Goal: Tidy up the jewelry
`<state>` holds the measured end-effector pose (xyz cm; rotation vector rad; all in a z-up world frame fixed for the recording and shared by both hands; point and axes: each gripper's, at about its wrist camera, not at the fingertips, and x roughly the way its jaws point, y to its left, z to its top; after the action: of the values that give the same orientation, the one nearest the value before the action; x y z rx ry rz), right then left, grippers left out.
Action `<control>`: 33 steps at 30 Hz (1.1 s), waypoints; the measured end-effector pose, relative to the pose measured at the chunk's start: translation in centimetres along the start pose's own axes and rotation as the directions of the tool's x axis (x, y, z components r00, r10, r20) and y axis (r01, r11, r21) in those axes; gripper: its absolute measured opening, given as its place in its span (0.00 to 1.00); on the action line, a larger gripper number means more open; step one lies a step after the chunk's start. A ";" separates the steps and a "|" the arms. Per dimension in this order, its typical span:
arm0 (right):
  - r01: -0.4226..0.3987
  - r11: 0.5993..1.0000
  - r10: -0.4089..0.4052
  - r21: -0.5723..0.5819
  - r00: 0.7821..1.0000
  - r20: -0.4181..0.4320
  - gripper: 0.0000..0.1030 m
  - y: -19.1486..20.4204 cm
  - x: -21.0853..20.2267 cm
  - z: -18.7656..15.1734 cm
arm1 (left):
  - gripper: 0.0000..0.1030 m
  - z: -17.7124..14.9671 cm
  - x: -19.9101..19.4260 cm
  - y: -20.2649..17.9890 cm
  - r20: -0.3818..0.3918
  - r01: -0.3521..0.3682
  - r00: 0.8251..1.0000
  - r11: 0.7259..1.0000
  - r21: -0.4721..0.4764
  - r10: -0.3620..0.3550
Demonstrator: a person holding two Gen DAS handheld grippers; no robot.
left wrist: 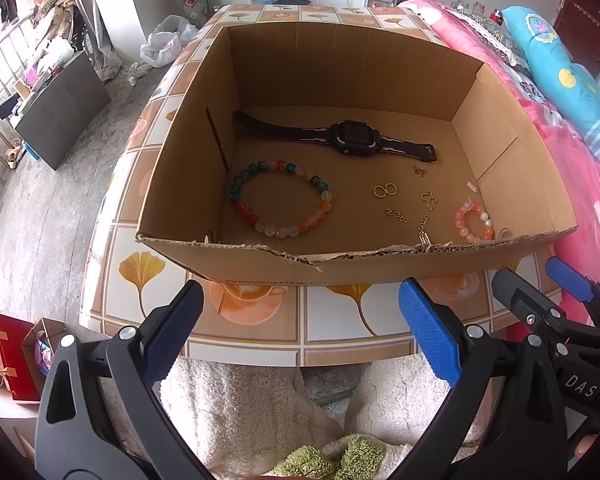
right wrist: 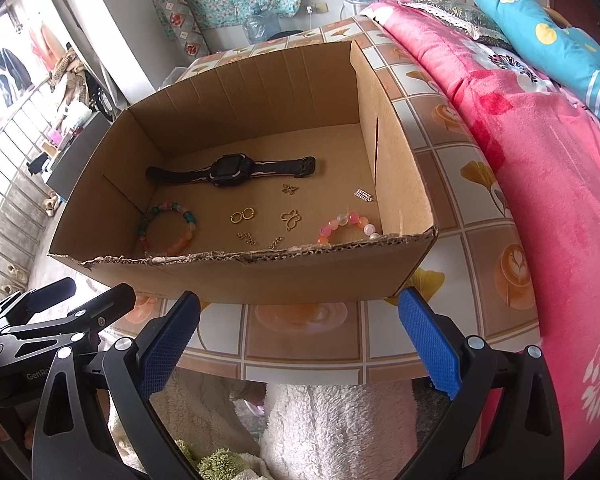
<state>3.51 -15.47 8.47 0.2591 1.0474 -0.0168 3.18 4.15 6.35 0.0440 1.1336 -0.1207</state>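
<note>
Both grippers, left (left wrist: 300, 320) and right (right wrist: 298, 332), hover with fingers released and empty at the near edge of the surface (left wrist: 332, 326). Ahead and below lies the cardboard box (left wrist: 260, 264) holding the jewelry: one black watch (left wrist: 346, 136) with its long axis left to right, two bead bracelets, the large one (left wrist: 282, 204) nearer the left gripper, the small one (right wrist: 350, 226) nearer the right, and about seven small gold charms (left wrist: 385, 191) between.

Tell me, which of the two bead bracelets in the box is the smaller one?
The pink bracelet in the box's near right corner. It is all pink, orange and white beads; the larger multicoloured bracelet on the left also has blue-green beads.
</note>
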 end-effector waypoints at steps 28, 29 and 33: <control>0.003 1.000 -0.003 -0.002 1.000 0.002 0.94 0.0 -0.2 0.2 | 0.92 0.1 -0.2 0.1 0.007 0.004 1.000 1.000 -0.003 -0.004; 0.003 1.000 -0.003 -0.002 1.000 0.003 0.94 0.0 -0.2 0.1 | 0.92 0.1 -0.2 0.1 0.007 0.003 1.000 1.000 -0.003 -0.003; 0.002 1.000 -0.002 -0.001 1.000 0.000 0.94 0.0 -0.4 0.4 | 0.92 0.1 -0.2 0.2 0.006 0.006 1.000 1.000 -0.005 -0.006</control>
<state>3.60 -15.61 9.01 0.2574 1.0475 -0.0186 3.23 4.35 6.60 0.0356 1.1286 -0.1233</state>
